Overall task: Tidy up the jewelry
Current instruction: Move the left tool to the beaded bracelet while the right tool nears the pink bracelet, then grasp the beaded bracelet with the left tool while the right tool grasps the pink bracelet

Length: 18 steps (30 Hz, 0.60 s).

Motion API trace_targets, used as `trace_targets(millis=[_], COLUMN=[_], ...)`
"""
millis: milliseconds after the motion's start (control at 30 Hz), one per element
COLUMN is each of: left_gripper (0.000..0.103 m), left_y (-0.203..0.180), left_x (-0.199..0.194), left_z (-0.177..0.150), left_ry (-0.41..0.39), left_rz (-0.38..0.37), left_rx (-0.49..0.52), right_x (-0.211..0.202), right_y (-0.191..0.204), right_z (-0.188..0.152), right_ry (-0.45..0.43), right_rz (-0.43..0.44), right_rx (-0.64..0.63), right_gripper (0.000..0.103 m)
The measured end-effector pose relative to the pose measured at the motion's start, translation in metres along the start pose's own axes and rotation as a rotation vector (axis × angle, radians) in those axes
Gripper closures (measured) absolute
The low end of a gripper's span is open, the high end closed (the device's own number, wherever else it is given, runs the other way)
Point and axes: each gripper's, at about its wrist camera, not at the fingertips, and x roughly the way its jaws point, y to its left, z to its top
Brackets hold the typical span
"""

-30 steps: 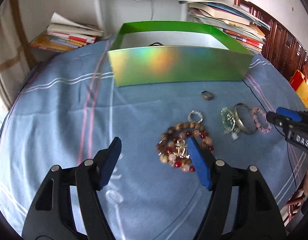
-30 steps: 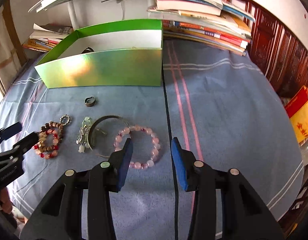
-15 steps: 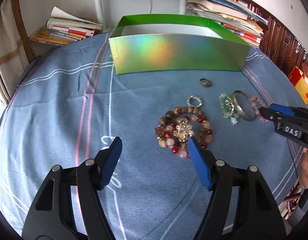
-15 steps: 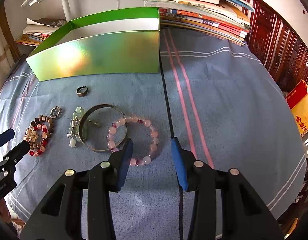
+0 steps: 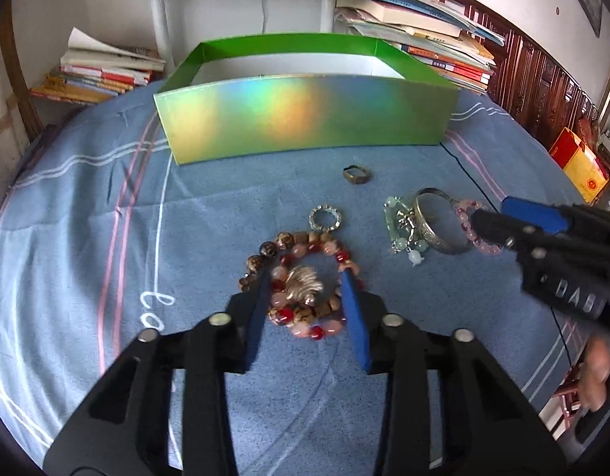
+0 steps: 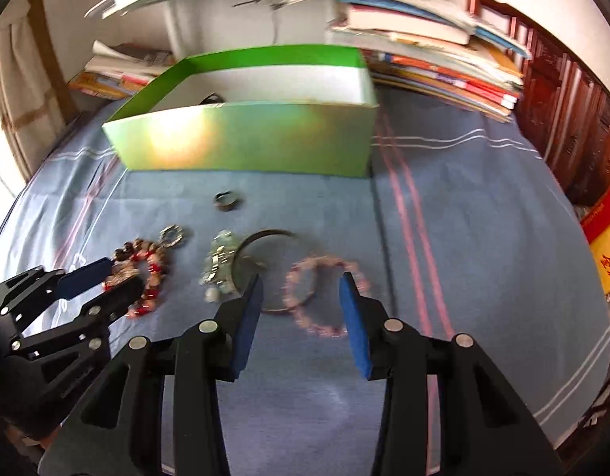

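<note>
Left wrist view: the left hand-held gripper [image 5: 306,309] is seen from behind, its two blue pads set at a medium opening on either side of a brown and red beaded bracelet [image 5: 301,281] with a silver flower charm, which lies on a blue striped cloth [image 5: 87,238] covering the surface. Whether the pads touch the beads cannot be told. Just beyond the bracelet a small silver ring [image 5: 325,219] is seen, and farther back a dark ring [image 5: 356,174]. To the right, a pale green pendant [image 5: 402,226], a silver bangle [image 5: 439,218] and a pink bead bracelet [image 5: 473,224] lie close together. An open green box [image 5: 305,119] with an iridescent front wall stands at the back.

Right wrist view: the right hand-held gripper [image 6: 301,309] is held open, its pads spread on either side of the pink bead bracelet [image 6: 324,297], which rests on the cloth overlapping the silver bangle [image 6: 265,261]. Stacked books [image 6: 435,59] are seen behind the box [image 6: 245,139].
</note>
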Motion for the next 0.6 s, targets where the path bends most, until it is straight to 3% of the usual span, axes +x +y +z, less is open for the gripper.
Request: trace_targets(millis=[133,300,467,600], left_gripper=[0.072,0.072,0.077,0.082], left_y=[0.008,0.014,0.018,0.021], left_x=[0.002,0.001,-0.002,-0.011], left_z=[0.0,-0.001,-0.001,0.0], left_ry=[0.003,0.002,-0.003,-0.025], left_rz=[0.004,0.012,0.016,0.013], left_rx=[-0.03,-0.045,-0.062,-0.068], right_x=[0.01,0.017,0.011,0.004], right_y=[0.015,0.027,0.026,0.018], right_z=[-0.002,-0.005,-0.005,-0.003], right_ry=[0.027,0.027,0.01,-0.01], right_rz=[0.038,0.001,0.026,0.025], right_rx=[-0.037,-0.077,-0.083,-0.055], right_gripper=[0.061,0.064,0.094,0.095])
